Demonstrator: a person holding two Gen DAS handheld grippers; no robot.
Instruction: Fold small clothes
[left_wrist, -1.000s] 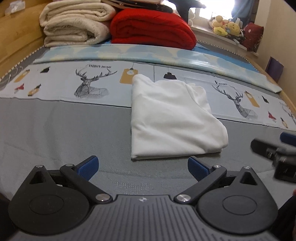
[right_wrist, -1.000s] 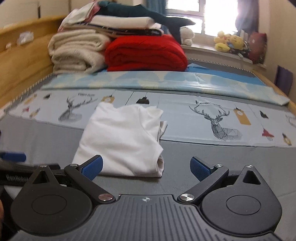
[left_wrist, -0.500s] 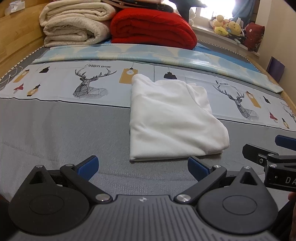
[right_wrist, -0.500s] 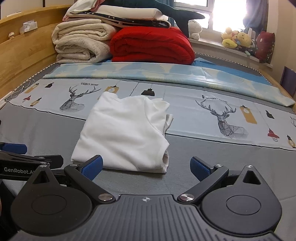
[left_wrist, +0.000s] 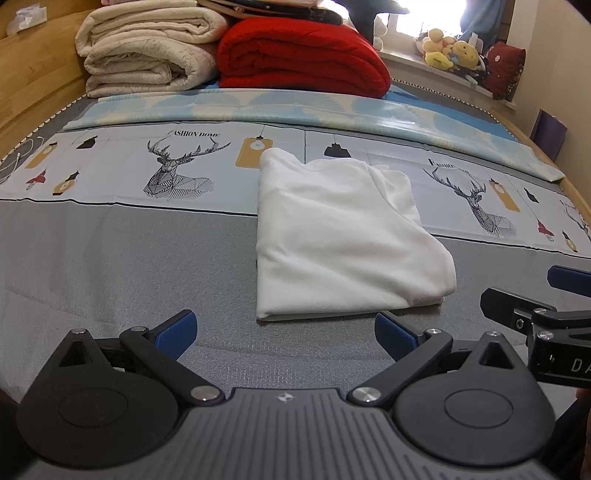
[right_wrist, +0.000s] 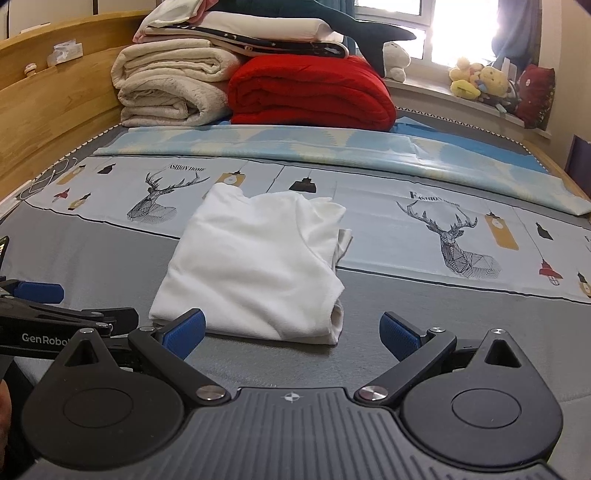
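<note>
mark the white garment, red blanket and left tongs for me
white garment (left_wrist: 343, 236), left wrist view, middle of its folded top layer.
red blanket (right_wrist: 314, 92), right wrist view, front of the folded roll.
left tongs (left_wrist: 284, 332), left wrist view, midway between the two blue fingertips, which stand wide apart.

Premises: a domestic bedroom. A bed (right_wrist: 92, 254) with a wooden headboard (right_wrist: 48, 96) carries stacked folded blankets (right_wrist: 173, 85). Soft toys (right_wrist: 476, 79) line the windowsill.

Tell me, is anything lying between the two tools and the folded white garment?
Nothing visible. Only bare grey bed cover separates the open left tool and open right tool from the white garment.
</note>
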